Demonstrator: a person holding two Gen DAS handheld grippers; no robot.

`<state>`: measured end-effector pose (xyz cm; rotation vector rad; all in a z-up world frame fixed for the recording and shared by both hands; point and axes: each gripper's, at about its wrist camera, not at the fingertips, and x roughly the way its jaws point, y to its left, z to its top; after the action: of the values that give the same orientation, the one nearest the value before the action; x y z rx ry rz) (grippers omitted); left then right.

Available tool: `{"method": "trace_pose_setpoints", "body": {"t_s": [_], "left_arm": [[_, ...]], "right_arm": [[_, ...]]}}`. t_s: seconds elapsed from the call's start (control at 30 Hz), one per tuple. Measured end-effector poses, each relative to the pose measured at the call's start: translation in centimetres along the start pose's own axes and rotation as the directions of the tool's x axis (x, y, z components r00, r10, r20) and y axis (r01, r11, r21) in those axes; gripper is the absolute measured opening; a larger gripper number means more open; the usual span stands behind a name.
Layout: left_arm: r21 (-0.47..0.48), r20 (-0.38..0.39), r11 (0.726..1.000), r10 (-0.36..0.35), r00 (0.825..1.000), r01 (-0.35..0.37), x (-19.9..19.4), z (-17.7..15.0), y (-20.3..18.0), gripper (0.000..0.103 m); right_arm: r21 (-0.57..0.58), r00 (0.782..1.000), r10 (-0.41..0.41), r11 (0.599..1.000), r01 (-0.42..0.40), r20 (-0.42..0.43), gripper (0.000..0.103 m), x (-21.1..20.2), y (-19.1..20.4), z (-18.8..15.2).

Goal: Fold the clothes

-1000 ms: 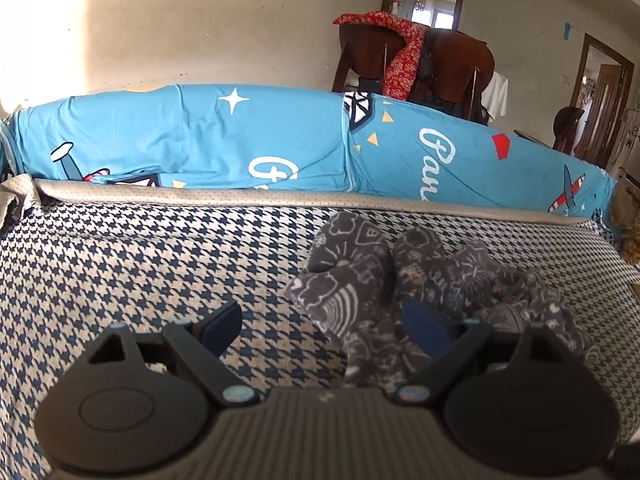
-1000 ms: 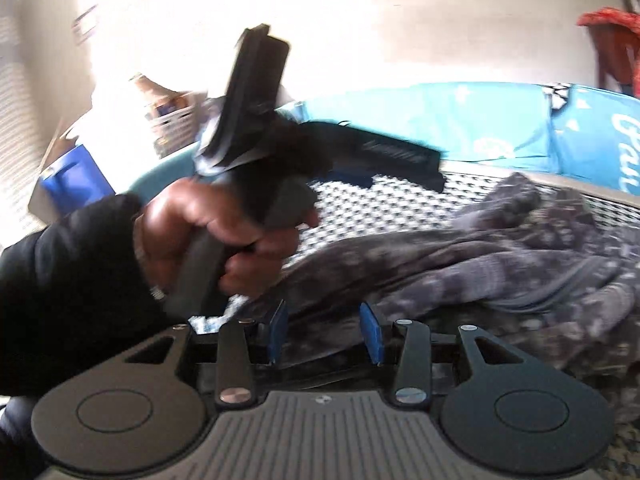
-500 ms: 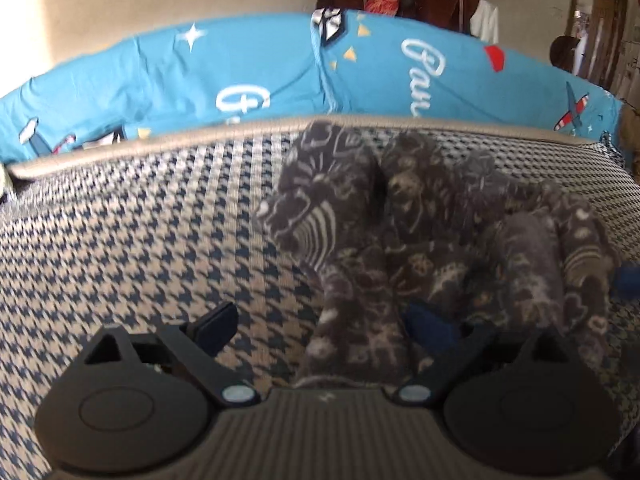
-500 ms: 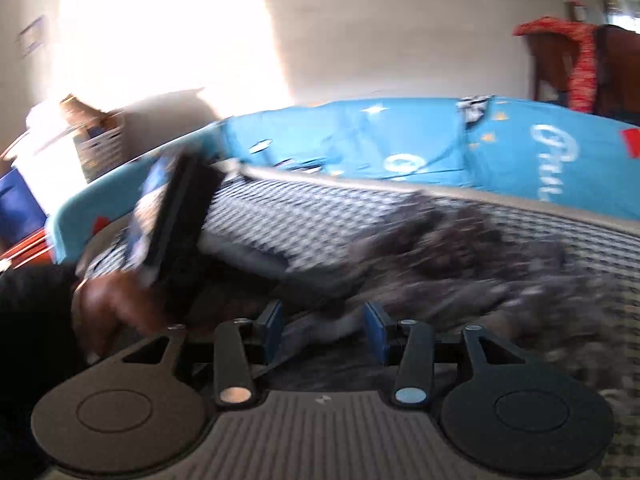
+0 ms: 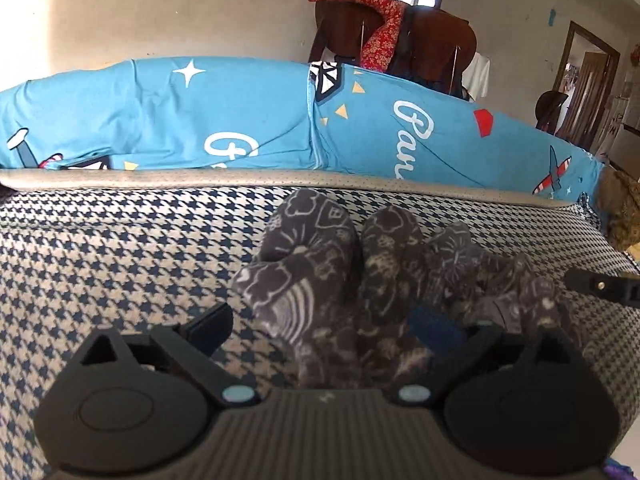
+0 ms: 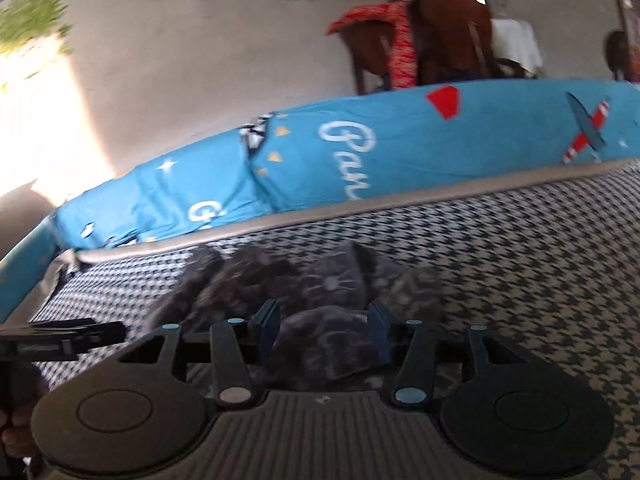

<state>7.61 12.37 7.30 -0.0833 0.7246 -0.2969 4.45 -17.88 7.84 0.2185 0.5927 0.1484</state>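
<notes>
A bed [image 5: 100, 256] with a houndstooth cover is filling the lower half of both views. A grey patterned garment [image 5: 360, 280] is lying bunched on it, sitting at centre frame in the left wrist view and at lower centre in the right wrist view [image 6: 304, 280], where it is blurring. A blue printed bolster [image 5: 200, 120] is running along the bed's far edge, across mid-frame.

The right wrist view is smeared with blur, so the grey patterned garment [image 6: 320, 300] shows no clear folds. A hand [image 6: 16, 420] at its lower left is cut off by the frame edge. In the left wrist view the garment's near end is hidden behind the gripper body.
</notes>
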Motion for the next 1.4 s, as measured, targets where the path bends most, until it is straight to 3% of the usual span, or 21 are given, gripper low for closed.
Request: {"method": "trace_pose_setpoints", "body": {"t_s": [0.07, 0.53, 0.83, 1.0, 1.1, 1.2, 1.27, 1.4], "left_arm": [[-0.005, -0.013, 1.000, 0.005, 1.000, -0.005, 0.7, 0.1, -0.2, 0.100], [0.009, -0.084, 1.000, -0.025, 0.996, 0.026, 4.9, 1.5, -1.2, 0.103], [-0.024, -0.167, 0.998, -0.065, 0.984, 0.062, 8.5, 2.2, -0.7, 0.103], [0.015, -0.200, 0.998, -0.060, 0.978, 0.065, 9.9, 2.0, -1.7, 0.103], [0.044, -0.235, 0.998, -0.032, 0.971, 0.043, 10.9, 1.7, -2.3, 0.103], [0.068, -0.243, 0.998, 0.013, 0.970, 0.003, 11.5, 1.4, -2.8, 0.099], [0.074, -0.245, 0.997, 0.023, 0.969, -0.005, 11.6, 1.3, -3.1, 0.088], [0.096, -0.239, 0.995, 0.026, 0.971, -0.003, 11.4, 0.9, -3.7, 0.061]], "right_arm": [[0.031, 0.999, -0.033, 0.999, 0.033, -0.011, 0.057, 0.8, -1.0, 0.1], [0.146, 0.981, -0.147, 0.976, 0.165, -0.127, 0.069, 5.8, -5.3, 0.0], [0.242, 0.968, -0.085, 0.960, 0.144, -0.237, 0.073, 9.8, -7.0, -0.8], [0.217, 0.969, -0.069, 0.968, 0.123, -0.239, 0.075, 11.0, -6.2, -0.9], [0.185, 0.969, -0.071, 0.976, 0.117, -0.238, 0.066, 11.4, -5.5, -0.9], [0.164, 0.970, -0.079, 0.979, 0.119, -0.231, 0.049, 11.5, -5.0, -0.8], [0.158, 0.973, -0.069, 0.982, 0.105, -0.218, 0.034, 11.5, -4.7, -0.6], [0.152, 0.985, -0.040, 0.986, 0.065, -0.166, 0.024, 11.1, -3.5, 0.2]]}}
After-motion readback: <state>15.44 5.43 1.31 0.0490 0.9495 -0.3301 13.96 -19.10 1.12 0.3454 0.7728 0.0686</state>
